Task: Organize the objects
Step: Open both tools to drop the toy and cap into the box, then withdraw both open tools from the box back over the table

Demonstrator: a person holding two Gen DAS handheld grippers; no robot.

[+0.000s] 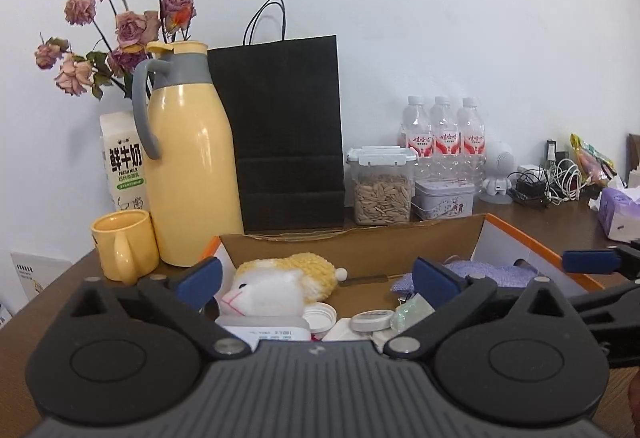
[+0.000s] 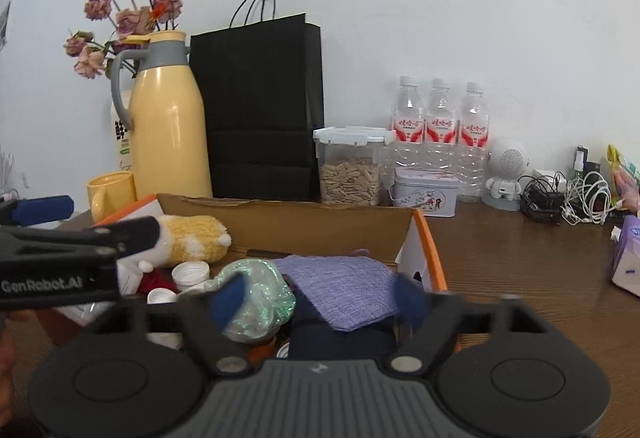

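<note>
Left wrist view: left gripper (image 1: 316, 280) spread wide, nothing between its blue pads, poised over the open cardboard box (image 1: 352, 244). Plush lamb (image 1: 276, 284) lies inside at 12 o'clock; white jar lid (image 1: 371, 319) at 2 o'clock. Yellow thermos (image 1: 188, 158) stands beyond the box at 11 o'clock.

Right wrist view: right gripper (image 2: 320, 298) also wide apart, empty, above the purple cloth (image 2: 340, 286); green glittery bag (image 2: 260, 298) at 10 o'clock, by the left pad.

white milk carton (image 1: 122, 162): "鲜牛奶" with "FRESH MILK" beneath | black arm of the left tool (image 2: 60, 270): white "GenRobot.AI" | three clear plastic water bottles (image 2: 438, 126): red-and-white labels, characters too small to read | white box under the plush toy (image 1: 266, 332): digits, illegible
</note>
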